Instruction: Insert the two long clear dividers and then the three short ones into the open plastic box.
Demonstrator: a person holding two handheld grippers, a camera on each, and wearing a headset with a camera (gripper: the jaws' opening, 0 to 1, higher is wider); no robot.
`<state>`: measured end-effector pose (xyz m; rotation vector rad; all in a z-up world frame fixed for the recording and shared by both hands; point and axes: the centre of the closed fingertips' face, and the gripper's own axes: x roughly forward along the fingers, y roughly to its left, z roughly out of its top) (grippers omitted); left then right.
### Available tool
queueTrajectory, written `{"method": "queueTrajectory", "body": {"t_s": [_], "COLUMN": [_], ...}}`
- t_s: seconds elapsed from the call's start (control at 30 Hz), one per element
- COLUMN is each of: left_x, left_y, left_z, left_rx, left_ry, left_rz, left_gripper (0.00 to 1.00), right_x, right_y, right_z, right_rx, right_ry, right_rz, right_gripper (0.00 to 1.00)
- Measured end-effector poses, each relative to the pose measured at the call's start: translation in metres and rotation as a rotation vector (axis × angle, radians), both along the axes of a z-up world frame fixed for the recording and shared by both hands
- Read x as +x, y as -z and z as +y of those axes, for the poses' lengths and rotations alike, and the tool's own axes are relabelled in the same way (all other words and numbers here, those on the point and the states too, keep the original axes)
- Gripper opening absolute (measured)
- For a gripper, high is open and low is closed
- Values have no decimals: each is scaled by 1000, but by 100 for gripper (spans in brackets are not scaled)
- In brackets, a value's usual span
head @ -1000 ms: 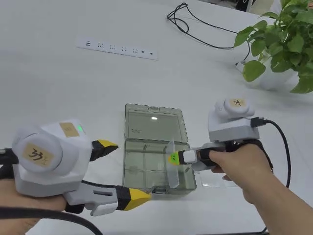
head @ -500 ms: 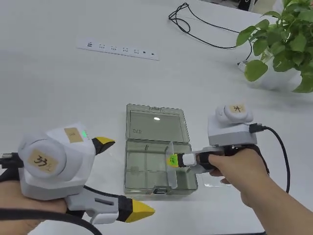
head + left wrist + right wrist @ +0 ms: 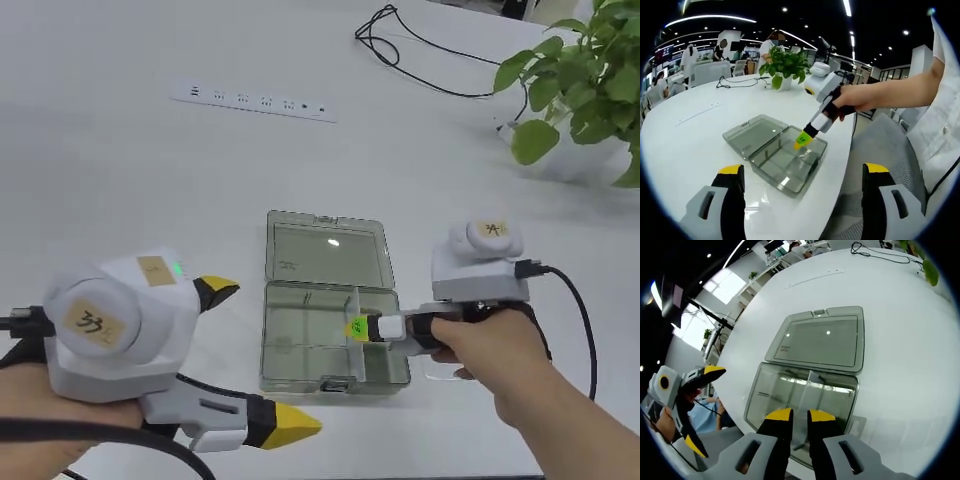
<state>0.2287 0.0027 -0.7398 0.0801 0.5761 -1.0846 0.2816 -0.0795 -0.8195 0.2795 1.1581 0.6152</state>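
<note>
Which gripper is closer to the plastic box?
Right. The right gripper is over the box, pinching a clear divider inside; the left gripper hovers open beside it.

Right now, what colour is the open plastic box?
Translucent grey-green box, clearest in head view.

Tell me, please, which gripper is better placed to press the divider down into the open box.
Right. The right gripper is shut on the clear divider, which stands inside the box. The left gripper is open, holding nothing, off to the box's side.
</note>
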Motion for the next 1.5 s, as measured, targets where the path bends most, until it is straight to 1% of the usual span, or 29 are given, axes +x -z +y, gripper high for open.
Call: {"method": "queueTrajectory", "body": {"t_s": [0.17,0.4,0.5,0.57,0.6,0.73,0.93,0.97,1.0,1.07,1.1,1.17,1.27,1.33,1.4,1.43,1.5], "left_x": [-1,-3,-4,-6,-7,-10,-12,-12,-13,-13,-13,-14,-14,-14,-13,-13,-11], "left_y": [-5,-14,-16,-19,-21,-26,-28,-30,-31,-31,-32,-32,-32,-32,-33,-33,-33], "left_z": [1,6,7,8,9,12,14,14,14,15,15,15,16,17,18,19,19], "left_rx": [5,12,17,19,22,25,36,35,35,37,39,42,44,47,48,50,49], "left_ry": [-19,-61,-78,-89,-95,-121,-147,-154,-158,-166,-171,-178,-189,-196,-202,-205,-210], "left_rz": [-8,-23,-28,-32,-35,-42,-46,-47,-48,-51,-50,-52,-52,-53,-54,-56,-57], "left_gripper": [99,98,98,98,98,98,98,98,98,98,98,98,97,97,97,97,97], "right_x": [-1,-2,-2,-2,-1,0,0,0,0,1,3,3,2,1,0,0,-2], "right_y": [-1,-5,-4,-1,-2,-1,-2,-3,-4,-10,-13,-18,-26,-32,-37,-41,-47], "right_z": [0,0,0,-1,-1,-1,1,1,1,2,1,0,-3,-4,-6,-7,-8], "right_rx": [16,62,60,59,76,87,101,93,93,116,125,129,129,132,135,139,148], "right_ry": [-18,-30,-39,-47,-38,-39,-60,-80,-84,-81,-86,-107,-135,-159,-169,-187,-196], "right_rz": [-26,-47,-51,-49,-47,-57,-77,-96,-99,-106,-118,-139,-165,-197,-209,-232,-246], "right_gripper": [13,16,16,16,16,16,17,17,17,19,20,22,24,26,28,29,30]}}
